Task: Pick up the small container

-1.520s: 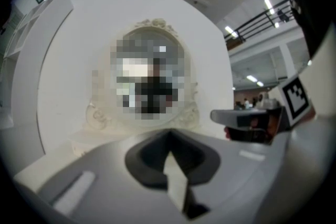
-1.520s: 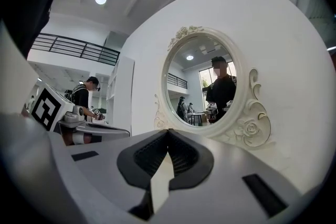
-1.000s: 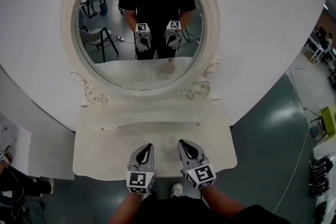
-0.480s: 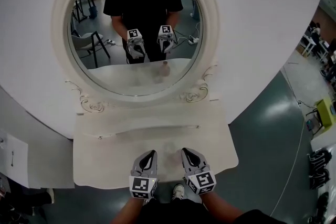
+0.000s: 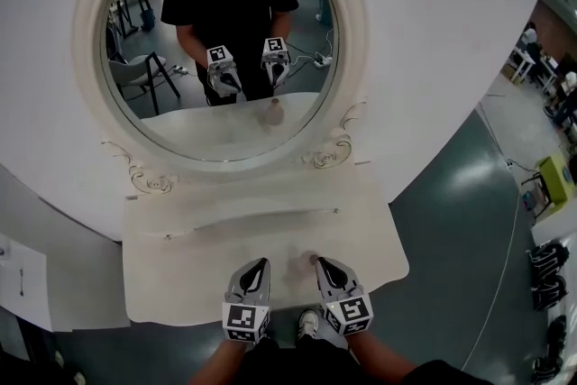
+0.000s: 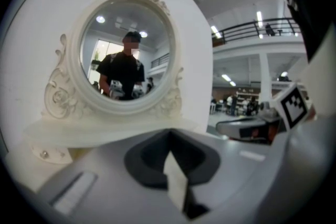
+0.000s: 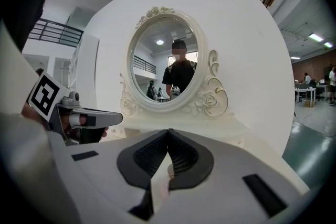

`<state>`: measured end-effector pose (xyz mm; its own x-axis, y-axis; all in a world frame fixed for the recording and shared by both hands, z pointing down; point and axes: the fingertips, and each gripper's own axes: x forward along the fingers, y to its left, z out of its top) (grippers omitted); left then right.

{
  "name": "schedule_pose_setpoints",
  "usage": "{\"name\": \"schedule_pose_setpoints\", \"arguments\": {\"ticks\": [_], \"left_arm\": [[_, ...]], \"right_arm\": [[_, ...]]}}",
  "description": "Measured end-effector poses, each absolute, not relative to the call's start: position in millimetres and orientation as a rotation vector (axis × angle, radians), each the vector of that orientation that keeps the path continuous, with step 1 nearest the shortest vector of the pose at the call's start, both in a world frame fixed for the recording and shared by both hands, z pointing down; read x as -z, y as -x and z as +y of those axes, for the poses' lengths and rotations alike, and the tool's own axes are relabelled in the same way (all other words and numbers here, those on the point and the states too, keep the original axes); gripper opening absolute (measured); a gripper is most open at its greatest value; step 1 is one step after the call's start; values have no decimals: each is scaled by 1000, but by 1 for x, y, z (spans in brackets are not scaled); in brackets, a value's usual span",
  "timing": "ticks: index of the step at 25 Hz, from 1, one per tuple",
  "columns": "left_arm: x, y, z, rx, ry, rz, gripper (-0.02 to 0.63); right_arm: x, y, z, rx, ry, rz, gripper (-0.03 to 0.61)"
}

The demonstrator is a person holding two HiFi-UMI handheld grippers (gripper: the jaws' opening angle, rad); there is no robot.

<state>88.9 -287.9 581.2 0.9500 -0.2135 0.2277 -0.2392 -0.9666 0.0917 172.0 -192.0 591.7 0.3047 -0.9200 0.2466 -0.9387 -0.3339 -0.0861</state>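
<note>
The container sits at twelve o'clock, just off the right hand-held gripper. The left hand-held gripper is farther. Both have jaws together.

Mirror: upright on the raised shelf along the back edge of the table, centred.
Small container: on the table near its front edge, right of centre.
Left gripper: over the front edge, left of the container.
Right gripper: just right of the container.
</note>
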Motion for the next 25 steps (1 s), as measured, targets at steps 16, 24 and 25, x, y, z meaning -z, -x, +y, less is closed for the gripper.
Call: {"name": "schedule_pose_setpoints", "arguments": {"ticks": [16, 24, 25], "left_arm": [[-594, -83, -286, -374, -2972, -333, 6], [-602, -79, -284, -401, -2959, -339, 6], [-603, -79, -284, -406, -2957, -344, 8]], "right_arm": [[-642, -165, -166, -553, -2431, -1664, 6], [-697, -157, -161, -694, -2275, -1615, 221], [-702, -157, -163, -704, -2261, -1611, 248]]}}
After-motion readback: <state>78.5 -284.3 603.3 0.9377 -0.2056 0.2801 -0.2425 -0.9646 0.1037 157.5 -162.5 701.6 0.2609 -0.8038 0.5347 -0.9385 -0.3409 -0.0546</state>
